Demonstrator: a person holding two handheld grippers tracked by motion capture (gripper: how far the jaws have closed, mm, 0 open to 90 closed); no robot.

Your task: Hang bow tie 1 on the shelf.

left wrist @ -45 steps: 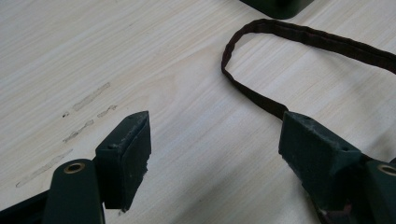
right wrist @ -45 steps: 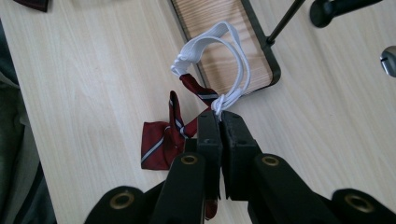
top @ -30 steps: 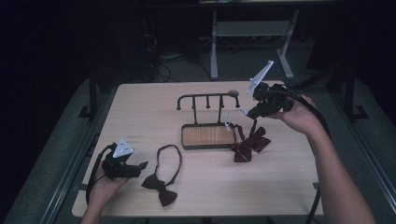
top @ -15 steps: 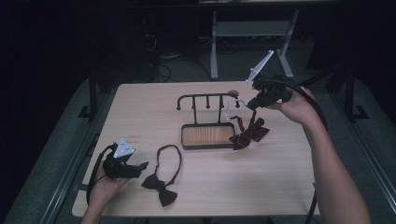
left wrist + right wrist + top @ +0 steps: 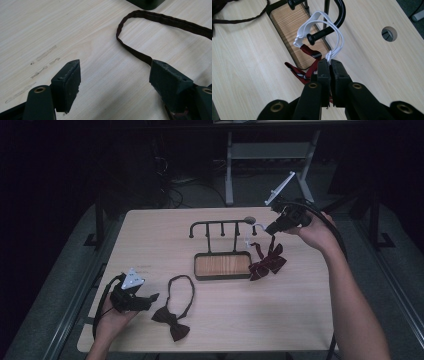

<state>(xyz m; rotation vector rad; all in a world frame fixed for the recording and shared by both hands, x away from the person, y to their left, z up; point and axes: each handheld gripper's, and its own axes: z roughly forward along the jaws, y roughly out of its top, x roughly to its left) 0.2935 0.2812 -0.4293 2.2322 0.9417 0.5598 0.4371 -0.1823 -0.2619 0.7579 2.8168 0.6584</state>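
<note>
A black rack (image 5: 222,226) with a wooden base (image 5: 222,266) stands mid-table. My right gripper (image 5: 268,228) is shut on the white elastic loop (image 5: 317,22) of a dark red striped bow tie (image 5: 267,262). In the right gripper view the loop hangs around the knobbed end peg (image 5: 322,35) of the rack, just beyond my right gripper (image 5: 329,63), and the bow tie (image 5: 299,72) dangles below. My left gripper (image 5: 150,299) rests open at the table's front left. The strap (image 5: 135,52) of a dark brown bow tie (image 5: 171,322) runs past the left gripper (image 5: 115,72), untouched.
The wooden table (image 5: 150,235) has a round cable hole (image 5: 389,33) near the rack's right end. A metal stand (image 5: 230,165) and cables sit on the dark floor behind. The table's edges drop off on all sides.
My right gripper has moved left toward the rack's end peg, carrying the elastic loop, and the red bow tie has followed it. The left gripper and the brown bow tie have stayed put.
</note>
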